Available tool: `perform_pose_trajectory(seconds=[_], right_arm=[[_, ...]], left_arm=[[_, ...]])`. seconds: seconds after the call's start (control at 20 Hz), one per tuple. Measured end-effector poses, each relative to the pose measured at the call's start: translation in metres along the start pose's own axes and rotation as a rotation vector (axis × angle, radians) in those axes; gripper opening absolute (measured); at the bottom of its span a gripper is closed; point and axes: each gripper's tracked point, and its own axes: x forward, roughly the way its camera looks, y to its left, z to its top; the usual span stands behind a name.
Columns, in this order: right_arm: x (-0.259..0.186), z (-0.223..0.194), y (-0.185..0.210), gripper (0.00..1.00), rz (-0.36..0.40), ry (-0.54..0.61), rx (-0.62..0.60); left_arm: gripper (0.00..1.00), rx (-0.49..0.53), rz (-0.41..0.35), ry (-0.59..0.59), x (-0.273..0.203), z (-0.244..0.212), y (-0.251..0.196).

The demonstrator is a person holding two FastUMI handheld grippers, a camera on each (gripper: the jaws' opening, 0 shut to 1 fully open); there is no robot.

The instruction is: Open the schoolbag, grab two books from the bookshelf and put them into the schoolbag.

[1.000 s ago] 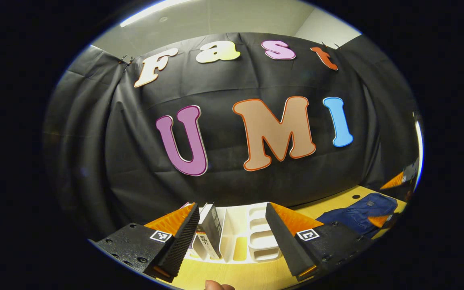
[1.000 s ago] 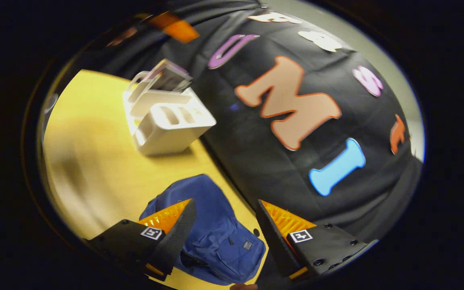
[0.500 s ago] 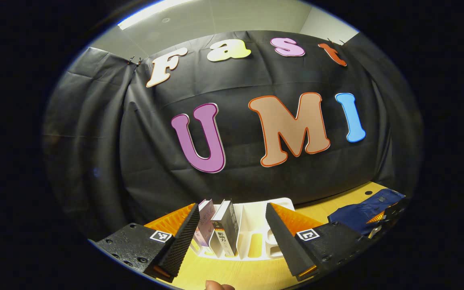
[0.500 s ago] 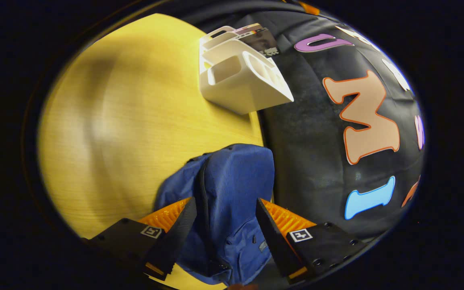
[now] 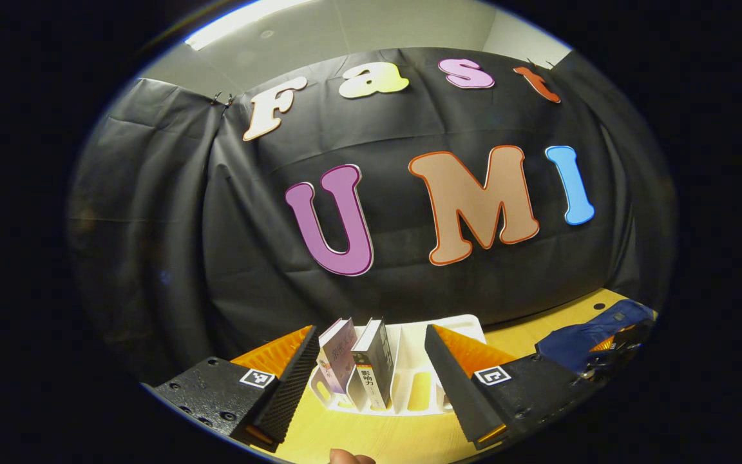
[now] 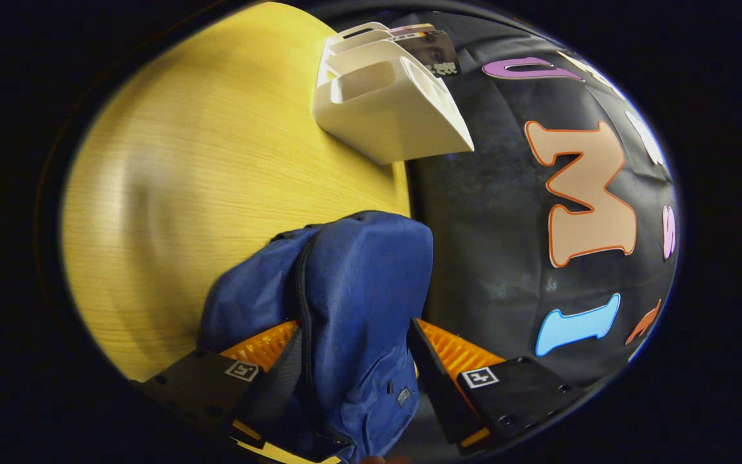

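Note:
The blue schoolbag [image 6: 358, 283] lies on the yellow table, its dark zip shut along the left side. My right gripper [image 6: 355, 335] is open and straddles the bag, whose fabric bulges between the fingers and covers part of the left one. In the left gripper view, my left gripper [image 5: 371, 335] hangs open above the table, facing the white bookshelf [image 5: 413, 361]. In its slots a pale book [image 5: 337, 351] and a dark book [image 5: 374, 364] stand upright. The schoolbag [image 5: 587, 338] shows far right with the other gripper [image 5: 616, 345] on it.
The yellow table [image 6: 184, 161] stretches bare to the left of the bag. The white bookshelf [image 6: 384, 103] stands at the table's back edge against the black cloth wall, with the books [image 6: 432, 51] in its far slots. A fingertip [image 5: 351, 457] shows at the bottom edge.
My right gripper has come down over the schoolbag, which now fills the gap between its fingers. My left gripper has swung left, so the books sit between its fingers.

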Motion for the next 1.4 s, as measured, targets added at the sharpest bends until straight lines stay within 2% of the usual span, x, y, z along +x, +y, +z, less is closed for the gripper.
perform_pose_trajectory(seconds=[0.05,0.1,0.15,0.2,0.25,0.3,0.35,0.6,0.7,0.75,0.8,0.85,0.9,0.95,1.0,1.05,1.15,1.2,1.25,1.4], right_arm=[[0.003,0.002,-0.001,0.86,-0.011,0.002,0.003],[0.007,0.004,0.001,0.93,-0.008,0.0,-0.003],[0.011,0.006,0.001,0.93,-0.015,-0.003,-0.015],[0.016,0.008,0.0,0.84,-0.023,-0.006,-0.023],[0.019,0.01,-0.001,0.84,-0.035,-0.008,-0.026],[0.024,0.008,0.0,0.93,-0.037,-0.004,-0.023],[0.028,0.007,0.001,0.81,-0.038,0.002,-0.017],[0.041,-0.006,0.018,0.23,-0.019,0.056,0.026],[0.038,-0.005,0.02,0.07,-0.008,0.06,0.051],[0.039,-0.004,0.02,0.08,0.0,0.05,0.073],[0.04,-0.007,0.021,0.15,0.013,0.063,0.082],[0.04,-0.005,0.019,0.15,0.027,0.057,0.103],[0.04,-0.004,0.017,0.11,0.041,0.058,0.136],[0.04,-0.006,0.018,0.07,0.069,0.067,0.182],[0.038,-0.007,0.016,0.07,0.096,0.067,0.24],[0.038,-0.005,0.009,0.12,0.108,0.059,0.306],[0.031,-0.006,-0.005,0.02,0.154,0.04,0.454],[0.029,-0.007,-0.01,0.02,0.184,0.034,0.5],[0.025,-0.008,-0.017,0.06,0.201,0.034,0.539],[0.022,-0.013,-0.038,0.05,0.204,0.026,0.69]], left_arm=[[0.96,0.002,0.001,-0.002,0.0,-0.001,0.003],[0.96,0.005,0.002,-0.003,0.0,0.0,0.002],[1.0,0.007,0.0,-0.003,0.001,0.0,0.0],[0.96,0.008,0.0,-0.003,0.001,0.001,-0.001],[0.96,0.008,-0.003,-0.002,0.001,0.001,-0.002],[1.0,0.011,-0.004,-0.002,0.001,0.001,-0.003],[0.96,0.013,-0.004,-0.004,0.001,0.001,-0.003],[0.96,0.021,0.012,0.003,0.003,0.0,0.001],[0.96,0.024,0.017,0.008,0.004,-0.001,0.002],[0.96,0.025,0.018,0.01,0.005,-0.001,0.002],[0.96,0.025,0.017,0.011,0.006,-0.001,0.001],[1.0,0.025,0.017,0.011,0.006,-0.002,0.001],[0.96,0.023,0.016,0.011,0.007,-0.003,0.001],[0.96,0.024,0.015,0.015,0.008,-0.003,0.0],[0.96,0.023,0.014,0.016,0.01,-0.005,0.0],[0.96,0.024,0.014,0.017,0.012,-0.004,-0.001],[0.96,0.037,0.007,0.012,0.017,-0.005,-0.004],[1.0,0.038,0.0,0.011,0.018,-0.005,-0.006],[0.96,0.038,-0.004,0.008,0.019,-0.004,-0.008],[0.96,0.038,-0.011,0.004,0.023,-0.004,-0.011]])
